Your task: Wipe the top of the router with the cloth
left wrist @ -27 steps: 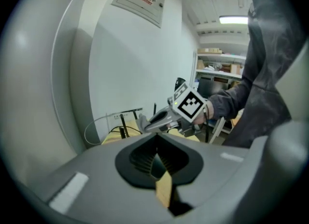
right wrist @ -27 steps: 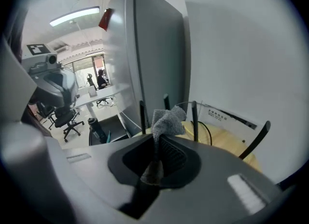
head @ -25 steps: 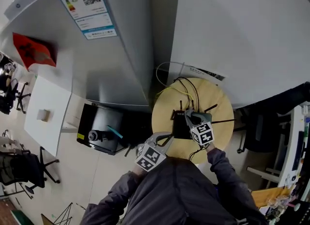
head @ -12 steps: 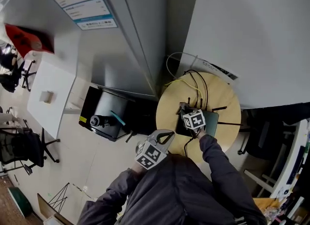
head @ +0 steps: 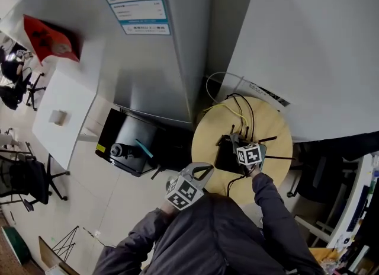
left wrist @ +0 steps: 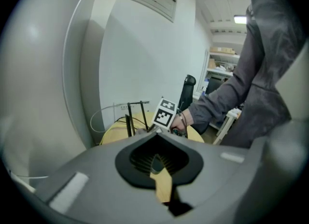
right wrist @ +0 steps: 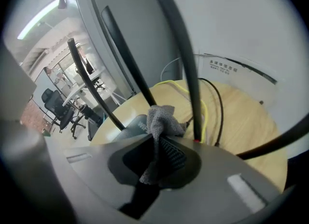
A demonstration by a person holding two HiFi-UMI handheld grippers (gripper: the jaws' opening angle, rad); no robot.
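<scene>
A black router [head: 226, 156] with thin antennas lies on a small round wooden table [head: 272, 143]. My right gripper [head: 249, 153] sits over the router's right part, shut on a crumpled grey cloth [right wrist: 161, 119]. In the right gripper view, the cloth bunches out of the jaws [right wrist: 157, 141] just above the router's top [right wrist: 129, 128], between black antennas [right wrist: 186, 59]. My left gripper [head: 190, 186] hangs off the table's left edge near my body, shut and holding nothing. From the left gripper [left wrist: 159, 167] view I see the table [left wrist: 113, 133] and the right gripper's marker cube [left wrist: 165, 113].
Yellow cable [head: 224, 109] and black cables [head: 244, 114] run over the table's far side towards the wall. A tall white cabinet [head: 148, 60] stands at the left, with a black bin [head: 127, 149] on the floor beside the table. A white desk [head: 59, 120] and office chairs stand further left.
My right gripper with the cloth slid left across the router's top, then back to the right. The left gripper has stayed where it was.
</scene>
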